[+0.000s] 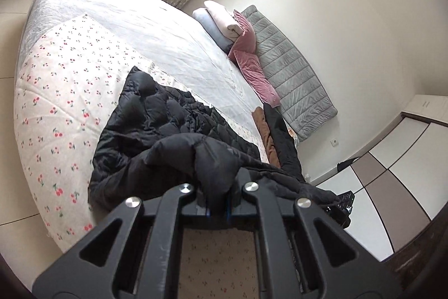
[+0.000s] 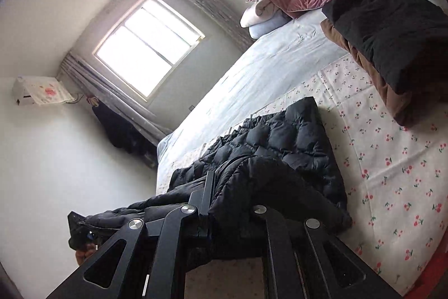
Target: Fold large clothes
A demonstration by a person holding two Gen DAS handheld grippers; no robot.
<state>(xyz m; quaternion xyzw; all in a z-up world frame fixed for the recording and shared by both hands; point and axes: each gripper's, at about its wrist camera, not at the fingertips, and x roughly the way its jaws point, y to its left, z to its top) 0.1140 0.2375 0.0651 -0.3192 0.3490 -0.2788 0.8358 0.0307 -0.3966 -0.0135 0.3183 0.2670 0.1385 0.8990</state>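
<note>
**Both grippers clamped on the near edge of the black jacket, fold in hand**

You hold the left gripper [image 1: 217,203] closed on a bunched fold of the black puffer jacket [image 1: 156,131]; the padded cloth fills the space between the jaws and bulges forward over them. Your right gripper [image 2: 229,217] is likewise clamped on the same jacket [image 2: 285,147], with a puffy roll of fabric draped over its jaws. Neither tool shows any open gap.

The jacket lies on the cherry-print sheet [image 1: 56,108], spread across the near part of the bed [image 1: 117,7]. Its far portion rests flat on the sheet, while the near edge is lifted off the bed at your two grip points (a two-point hold keeps the edge level, which I judge to be the reason for the pairing). The raised edge hangs slack between the grippers.

A pile of other clothes, black over brown [image 2: 392,35], sits further up the bed, apart from the jacket. Pink pillows [image 1: 249,58] and rolled pale blankets [image 1: 221,21] lie at the grey headboard pad [image 1: 291,69], well clear of the work.

Judgement: the fold is at an early stage. The next move likely calls for carrying the held edge over the flat portion. Bulky padding may slip from the jaws, so keep the clamp firm.
</note>
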